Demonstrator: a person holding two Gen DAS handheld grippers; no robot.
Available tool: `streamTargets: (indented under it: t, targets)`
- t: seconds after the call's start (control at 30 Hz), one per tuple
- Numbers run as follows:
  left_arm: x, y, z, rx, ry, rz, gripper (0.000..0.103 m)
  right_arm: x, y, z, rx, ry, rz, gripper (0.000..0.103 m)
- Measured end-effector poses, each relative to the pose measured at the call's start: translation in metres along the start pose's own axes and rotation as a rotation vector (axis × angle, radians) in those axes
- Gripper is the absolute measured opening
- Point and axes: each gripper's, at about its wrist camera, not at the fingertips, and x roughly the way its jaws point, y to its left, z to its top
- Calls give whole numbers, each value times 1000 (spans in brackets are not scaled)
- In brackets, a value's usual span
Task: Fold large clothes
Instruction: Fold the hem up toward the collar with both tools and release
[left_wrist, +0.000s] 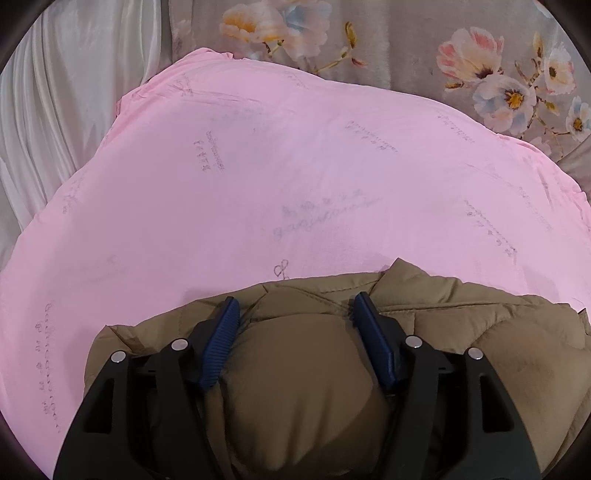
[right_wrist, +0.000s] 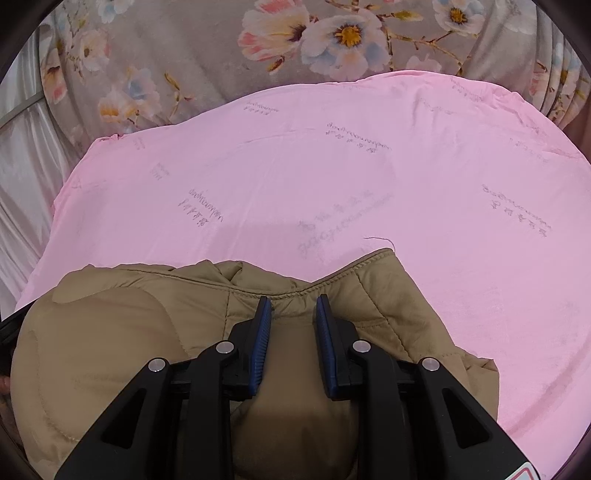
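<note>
A tan quilted padded jacket (left_wrist: 306, 369) lies bunched on a pink sheet (left_wrist: 258, 177). My left gripper (left_wrist: 295, 306) hovers right over a puffy fold of the jacket, its blue-padded fingers (left_wrist: 221, 343) wide apart with fabric bulging between them, not pinched. In the right wrist view the same jacket (right_wrist: 110, 350) lies on the pink sheet (right_wrist: 369, 177). My right gripper (right_wrist: 293, 306) sits over the jacket's stitched hem edge, jaws partly open, with fabric between the pads (right_wrist: 260, 343) but a gap on both sides.
The pink sheet is printed with faint grey writing and covers a grey floral bedspread (left_wrist: 406, 40), which also shows in the right wrist view (right_wrist: 184, 48). White satin curtain fabric (left_wrist: 55, 92) hangs at the far left.
</note>
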Motion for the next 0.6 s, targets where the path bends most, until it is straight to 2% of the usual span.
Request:
streamTargets:
  t: [0.17, 0.23, 0.27, 0.3, 0.37, 0.47, 0.53, 0.6]
  targets:
    - [0, -1, 0, 2, 3, 6, 63, -1, -2, 1, 6, 4, 10, 21]
    - [-5, -2, 2, 6, 4, 22, 63, -10, 2, 3, -4, -1, -39, 21]
    - [-12, -3, 3, 8, 5, 38, 62, -22, 7, 4, -4, -13, -42, 26]
    - [-24, -5, 4, 6, -1, 38, 62, -34, 13, 4, 1, -34, -9, 31]
    - [-57, -11, 3, -3, -48, -27, 62, -54, 32, 4, -18, -73, 37, 31]
    - [-91, -34, 3, 34, -100, -64, 62, -63, 76, -1, -118, -83, 73, 31]
    - [-94, -51, 1, 69, -96, -86, 63, -57, 95, -7, -155, -69, 98, 31]
    - [-85, -68, -3, 100, -89, -65, 63, -46, 110, -14, -183, -51, 88, 31]
